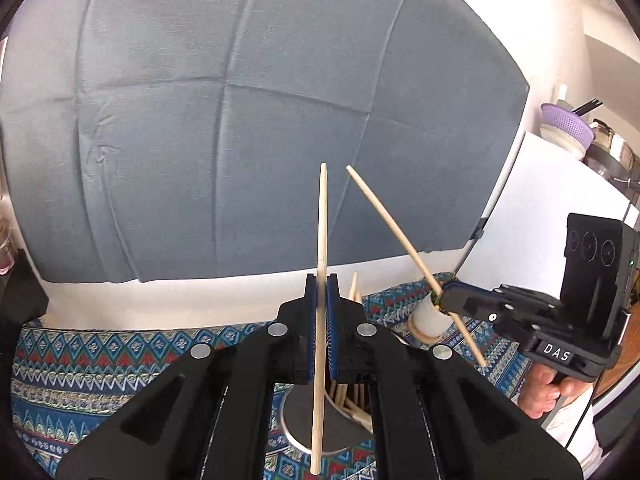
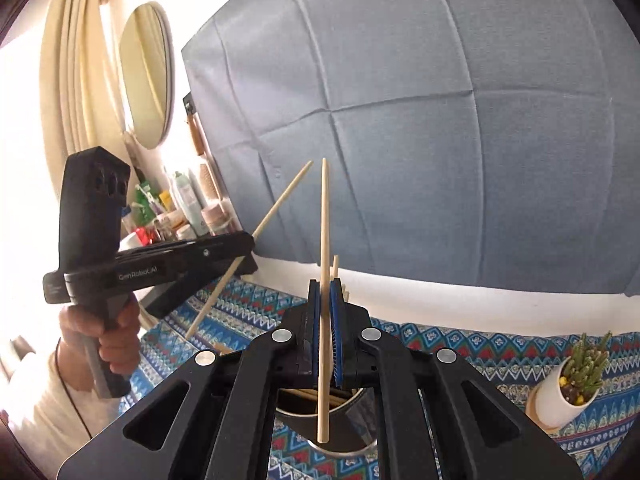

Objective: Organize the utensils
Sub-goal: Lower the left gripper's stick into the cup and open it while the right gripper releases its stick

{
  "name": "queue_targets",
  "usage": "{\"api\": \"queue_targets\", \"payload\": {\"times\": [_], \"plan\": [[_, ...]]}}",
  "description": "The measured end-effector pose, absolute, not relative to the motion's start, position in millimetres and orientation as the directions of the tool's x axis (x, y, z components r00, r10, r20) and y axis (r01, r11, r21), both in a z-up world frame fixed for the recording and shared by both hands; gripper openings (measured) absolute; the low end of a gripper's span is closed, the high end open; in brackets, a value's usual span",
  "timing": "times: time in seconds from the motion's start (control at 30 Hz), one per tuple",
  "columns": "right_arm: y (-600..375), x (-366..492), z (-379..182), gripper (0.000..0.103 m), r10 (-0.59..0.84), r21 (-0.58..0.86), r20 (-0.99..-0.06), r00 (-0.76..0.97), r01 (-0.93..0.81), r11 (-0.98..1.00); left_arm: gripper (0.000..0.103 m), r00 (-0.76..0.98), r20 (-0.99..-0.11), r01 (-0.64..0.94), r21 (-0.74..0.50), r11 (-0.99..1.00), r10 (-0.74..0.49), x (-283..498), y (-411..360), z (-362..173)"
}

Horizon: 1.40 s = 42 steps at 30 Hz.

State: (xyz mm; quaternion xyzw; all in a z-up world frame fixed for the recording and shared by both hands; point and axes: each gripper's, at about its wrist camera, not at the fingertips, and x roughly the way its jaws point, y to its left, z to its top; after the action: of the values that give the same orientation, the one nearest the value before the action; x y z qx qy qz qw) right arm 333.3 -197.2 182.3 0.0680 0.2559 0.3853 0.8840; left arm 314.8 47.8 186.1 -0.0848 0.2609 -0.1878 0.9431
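Wooden chopsticks are the job here, and each gripper carries one. The left gripper (image 1: pixel 321 280) has its jaws clamped together on a pale chopstick (image 1: pixel 320 320), gripped near its middle so it stands almost upright, its lower end hanging over the open mouth of a metal cup (image 1: pixel 298 420) on the patterned cloth (image 1: pixel 80 360) of the tabletop. More chopsticks (image 1: pixel 352 400) lean inside that cup, which I take to be where the utensils are being gathered or drawn from; which of the two I cannot tell.

From the right wrist view, the right gripper (image 2: pixel 325 286) is likewise closed on a second chopstick (image 2: pixel 323 320), also near upright with its blunt end over the metal cup (image 2: pixel 344 444). A mid-length grip probably keeps each stick balanced and easy to aim downward.

Seen from the side, each gripper's stick sits slanted, the tips well apart. A white pot with a small cactus (image 2: pixel 576 384) stands near the cup, close enough to be knocked by a swinging stick.
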Motion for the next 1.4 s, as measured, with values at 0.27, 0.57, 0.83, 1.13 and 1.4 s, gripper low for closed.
{"api": "queue_targets", "payload": {"times": [0.27,0.57,0.83,1.13,1.4], "plan": [[-209,349,153,0.005,0.777,0.483,-0.218,0.591,-0.626,0.612,0.005,0.810,-0.302,0.384,-0.377,0.843,-0.503,330,44,167],[-207,346,122,0.005,0.768,0.509,-0.105,0.632,-0.629,0.587,0.005,0.831,-0.175,0.425,-0.412,0.806,-0.527,336,38,133],[-203,342,109,0.005,0.741,0.466,-0.142,0.656,-0.617,0.635,0.005,0.837,-0.180,0.431,-0.363,0.826,-0.516,322,36,118],[-203,320,117,0.005,0.702,0.351,-0.177,0.689,-0.623,0.699,0.005,0.859,-0.227,0.406,-0.241,0.882,-0.458,293,36,118],[-206,289,135,0.005,0.672,0.231,-0.210,0.710,-0.632,0.740,0.005,0.875,-0.272,0.380,-0.124,0.917,-0.399,263,29,125]]}}
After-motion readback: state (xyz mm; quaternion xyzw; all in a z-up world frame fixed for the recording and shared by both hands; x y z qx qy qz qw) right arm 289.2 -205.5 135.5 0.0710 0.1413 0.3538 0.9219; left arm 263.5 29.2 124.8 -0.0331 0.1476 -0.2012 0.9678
